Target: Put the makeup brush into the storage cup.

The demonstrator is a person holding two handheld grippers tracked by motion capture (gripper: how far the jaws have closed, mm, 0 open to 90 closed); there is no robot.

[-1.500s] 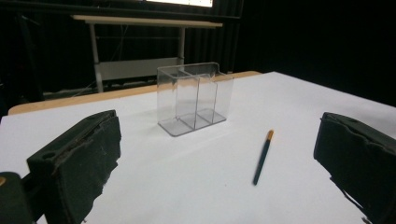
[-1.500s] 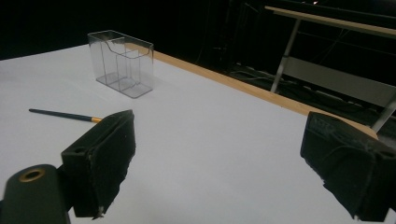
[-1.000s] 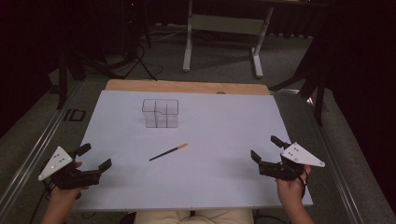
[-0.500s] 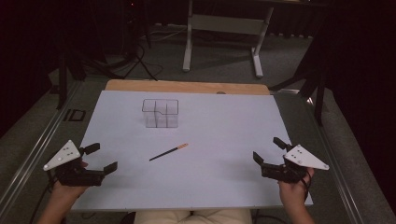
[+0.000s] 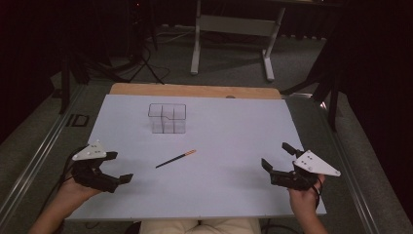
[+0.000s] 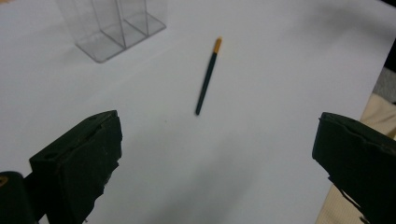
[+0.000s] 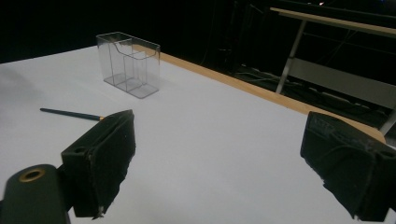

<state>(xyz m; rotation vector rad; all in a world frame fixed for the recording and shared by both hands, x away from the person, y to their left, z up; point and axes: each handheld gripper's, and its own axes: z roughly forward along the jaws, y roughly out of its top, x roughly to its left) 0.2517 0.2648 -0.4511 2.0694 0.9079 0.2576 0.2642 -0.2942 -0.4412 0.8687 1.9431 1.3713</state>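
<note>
We hold the left gripper (image 5: 117,168) wide open and empty, and the right gripper (image 5: 275,162) likewise. The dark pencil with the orange tip (image 6: 207,77) lies flat ahead of the left jaws, well apart, its dark end nearer. We should bring those jaws straight forward, straddle the shaft crosswise near its middle (the clear plastic organizer (image 5: 167,118) stands beyond it), then close gently.
</note>
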